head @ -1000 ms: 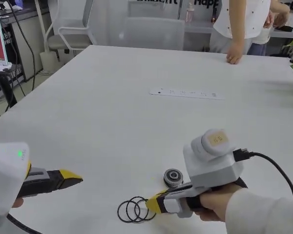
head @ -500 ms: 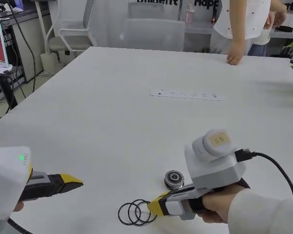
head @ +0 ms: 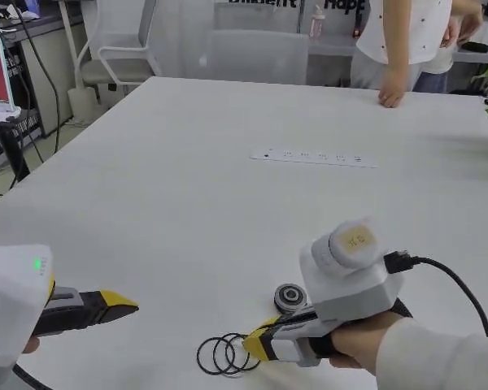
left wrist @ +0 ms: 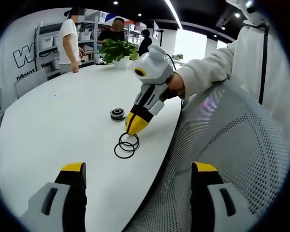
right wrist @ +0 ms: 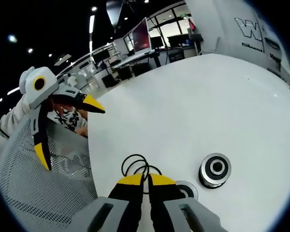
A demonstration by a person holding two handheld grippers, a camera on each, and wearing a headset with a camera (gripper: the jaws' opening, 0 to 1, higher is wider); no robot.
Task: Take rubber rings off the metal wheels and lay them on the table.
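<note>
White table (head: pixel 187 187) bears rings (head: pixel 226 354), wheel (head: pixel 289 297); chair (head: pixel 256 53) behind.

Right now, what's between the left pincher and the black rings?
Nothing: just bare white table lies between the left gripper and the rubber rings, as the head view shows.

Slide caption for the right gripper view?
Right claw, jaws together, at overlapping rubber rings on the white table; metal wheel alongside.

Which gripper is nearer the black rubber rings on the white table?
Right. The right gripper has its tips at the black rubber rings; the left gripper hangs apart, off to their side.
</note>
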